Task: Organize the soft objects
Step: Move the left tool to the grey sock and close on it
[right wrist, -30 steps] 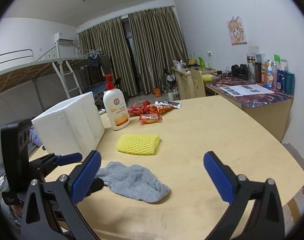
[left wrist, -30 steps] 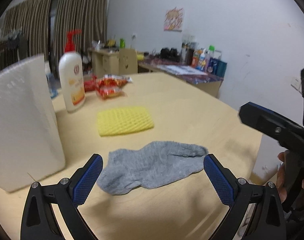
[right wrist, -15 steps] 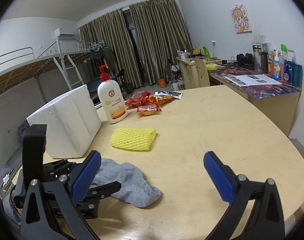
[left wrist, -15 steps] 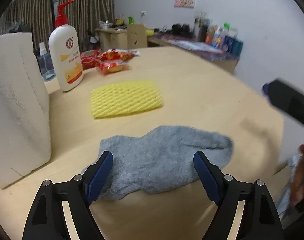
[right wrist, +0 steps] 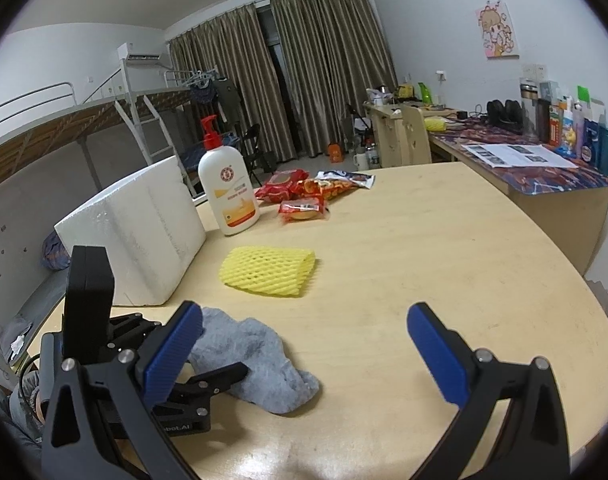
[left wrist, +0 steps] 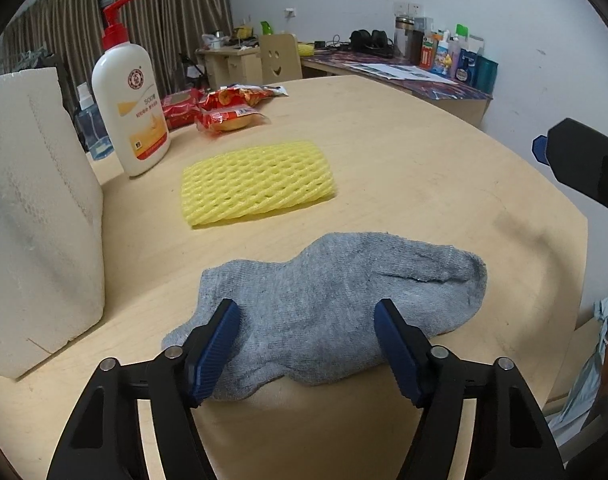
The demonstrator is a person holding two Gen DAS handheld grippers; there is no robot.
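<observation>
My left gripper (left wrist: 307,346) straddles the cuff end of the grey sock (left wrist: 336,300); its jaws have just been closing, sock between them, pads not yet pressing. I judge this the pickup step. My right gripper (right wrist: 304,354) hangs with its jaws wide, empty, above the round wooden table (right wrist: 444,248) beside the sock. Beyond the sock lies the yellow foam net sleeve (left wrist: 256,182), apart from it. The white foam block (left wrist: 36,216) and lotion pump bottle (left wrist: 130,96) stand further left, snack packets (left wrist: 224,106) behind.
</observation>
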